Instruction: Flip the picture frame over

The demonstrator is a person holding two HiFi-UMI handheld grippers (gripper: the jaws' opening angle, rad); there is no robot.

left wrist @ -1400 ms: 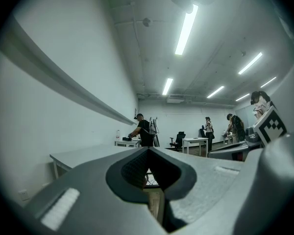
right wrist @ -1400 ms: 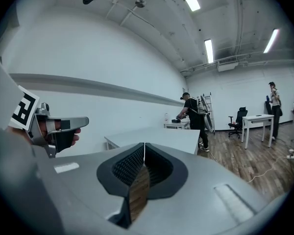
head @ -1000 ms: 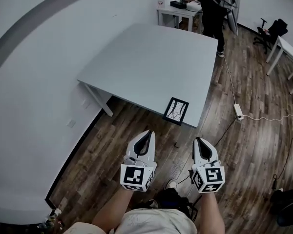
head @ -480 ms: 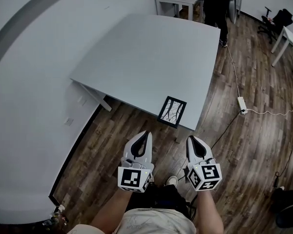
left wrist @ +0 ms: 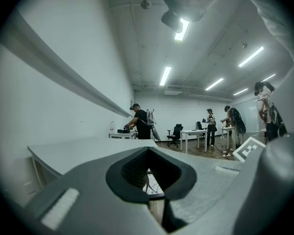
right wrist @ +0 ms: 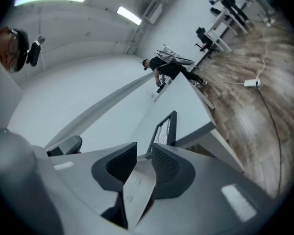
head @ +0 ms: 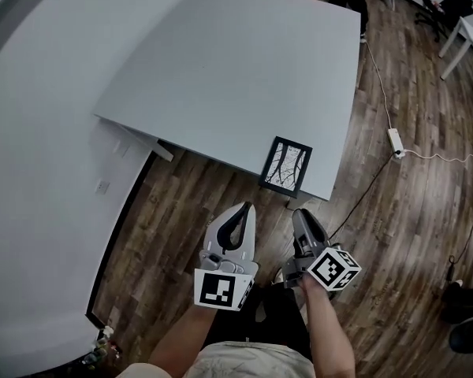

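Approach to the flip: I had the right gripper rolled onto its side, where a second earlier it sat upright. Its jaws had just been opening, and a clear gap showed between the pads with nothing in it. The left gripper was clenched tip to tip and empty. The picture frame lay flat, picture side up, at the near edge of the table. It was ahead of both sets of jaws, beyond their tips and touched by neither, and nearer the right pair. I judged the turned, parted right jaws were being readied to take the frame's near edge. The flip itself had not begun.
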